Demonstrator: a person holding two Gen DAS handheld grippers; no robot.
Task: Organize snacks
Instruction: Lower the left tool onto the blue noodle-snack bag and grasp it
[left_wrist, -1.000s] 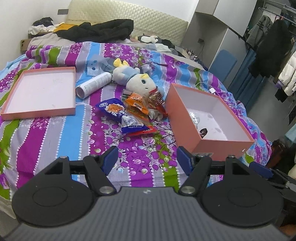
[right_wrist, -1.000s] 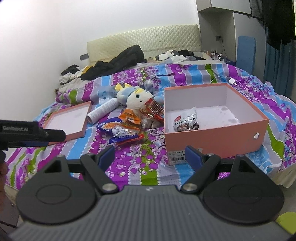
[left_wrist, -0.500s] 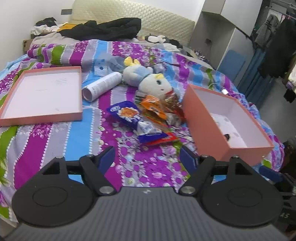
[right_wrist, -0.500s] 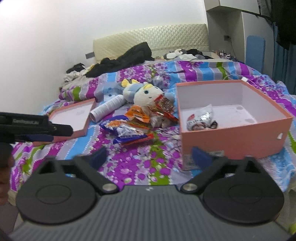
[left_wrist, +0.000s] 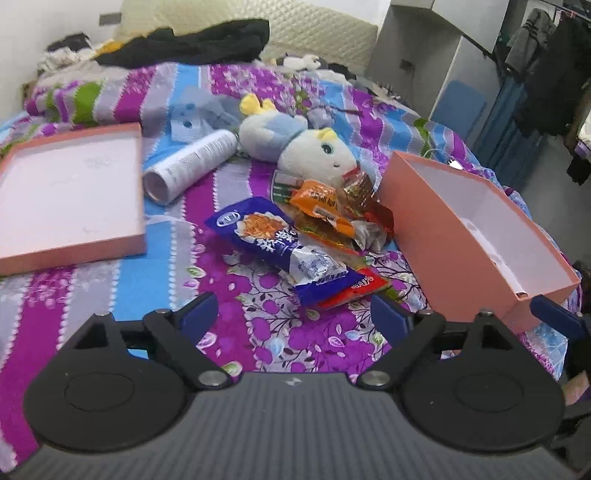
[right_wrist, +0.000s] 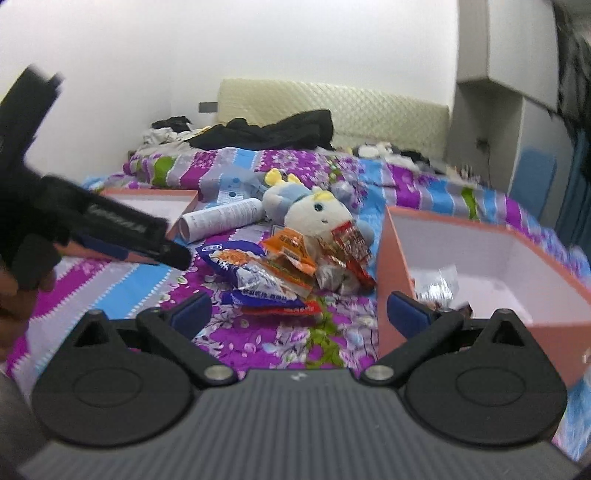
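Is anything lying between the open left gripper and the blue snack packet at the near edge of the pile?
Nothing visible does. Only bare bedspread separates the left gripper from the blue snack packet. The pink box sits off to the right.

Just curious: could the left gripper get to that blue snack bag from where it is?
Probably yes. The left gripper is open, and the blue snack bag lies atop the pile just ahead with nothing between them.

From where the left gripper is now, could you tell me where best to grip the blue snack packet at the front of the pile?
Probably the blue snack packet by its near crimped end, coming from above with the open left gripper. It lies flat on the bedspread, its length running away from the camera, overlapping a red packet, so pinching across the width there lifts it alone.
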